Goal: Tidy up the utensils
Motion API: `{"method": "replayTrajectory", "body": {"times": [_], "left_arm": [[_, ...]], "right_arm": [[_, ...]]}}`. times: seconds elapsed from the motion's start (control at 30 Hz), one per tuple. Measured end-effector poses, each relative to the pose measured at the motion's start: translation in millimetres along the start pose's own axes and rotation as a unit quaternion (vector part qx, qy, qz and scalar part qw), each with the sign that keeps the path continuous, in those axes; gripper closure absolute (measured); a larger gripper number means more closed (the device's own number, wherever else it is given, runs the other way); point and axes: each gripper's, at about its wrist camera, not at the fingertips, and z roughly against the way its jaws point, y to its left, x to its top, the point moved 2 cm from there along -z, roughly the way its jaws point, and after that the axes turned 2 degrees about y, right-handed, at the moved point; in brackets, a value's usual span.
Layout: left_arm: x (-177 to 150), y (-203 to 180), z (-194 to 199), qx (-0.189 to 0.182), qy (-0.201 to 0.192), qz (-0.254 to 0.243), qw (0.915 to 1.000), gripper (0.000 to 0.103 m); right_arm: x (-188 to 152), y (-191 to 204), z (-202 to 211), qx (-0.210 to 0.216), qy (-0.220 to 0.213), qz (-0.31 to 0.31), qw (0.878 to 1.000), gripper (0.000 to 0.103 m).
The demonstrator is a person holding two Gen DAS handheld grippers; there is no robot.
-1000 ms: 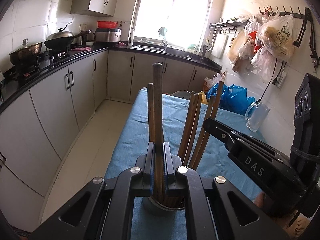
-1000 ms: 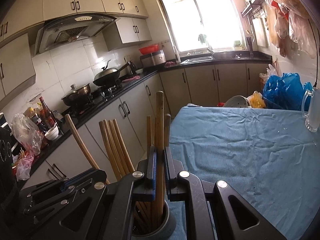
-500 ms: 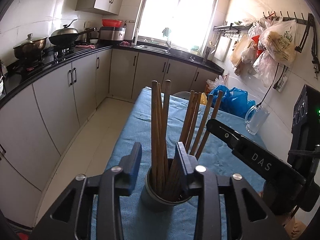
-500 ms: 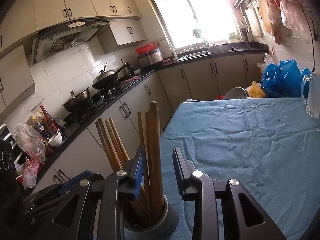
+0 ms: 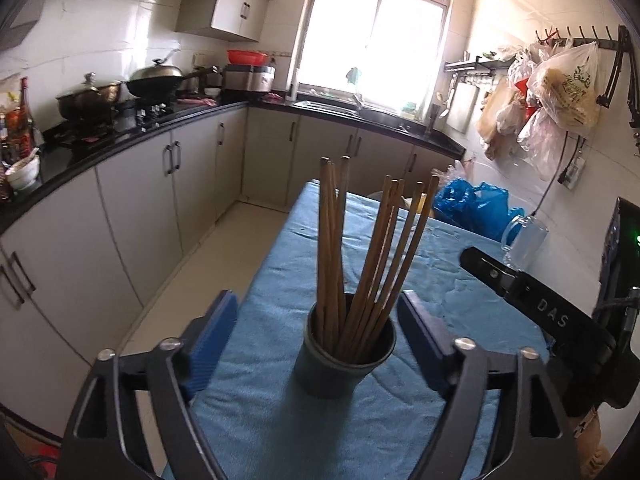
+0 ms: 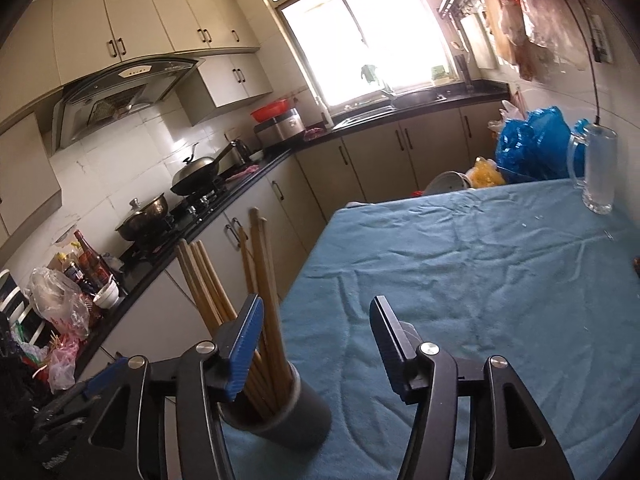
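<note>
The left gripper is spread wide, its blue pads standing on either side of the dark cup without touching it, and nothing is gripped. The step in hand is judged to be the withdrawal from the cup once the chopsticks are in. It is best done by drawing straight back and upward, so that the leaning sticks are not brushed and the light cup is not tipped on the soft blue cloth.

The cup is seen upright on the cloth near the table's near edge. A bundle of wooden chopsticks is held in it: one group nearly vertical at the left, the other fanned toward the right.

The right gripper is likewise released and empty. Its left pad is seen in front of the chopsticks, though contact cannot be told. It should be cleared sideways to the right, away from the cup.

A glass mug is set at the far right of the table; whether anything is in it cannot be told.
</note>
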Motion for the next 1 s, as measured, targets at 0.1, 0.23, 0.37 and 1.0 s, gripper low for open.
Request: {"method": "replayTrajectory", "body": {"times": [0.1, 0.23, 0.37, 1.0], "left_arm": [[-8, -3, 11, 0.043, -0.024, -0.006, 0.9988, 0.009], [-22, -6, 25, 0.114, -0.064, -0.014, 0.9913, 0.004], [-35, -10, 37, 0.163, -0.089, -0.027, 0.9822, 0.002], [-97, 2, 66, 0.152, -0.084, 0.009, 0.9848, 0.000]], "right_arm": [[-8, -7, 8, -0.013, 0.001, -0.001, 1.000, 0.039], [-22, -13, 21, -0.026, 0.000, 0.006, 1.000, 0.036], [-37, -16, 31, -0.042, -0.001, 0.015, 0.999, 0.034], [-106, -11, 78, -0.114, -0.056, 0.083, 0.988, 0.019]]}}
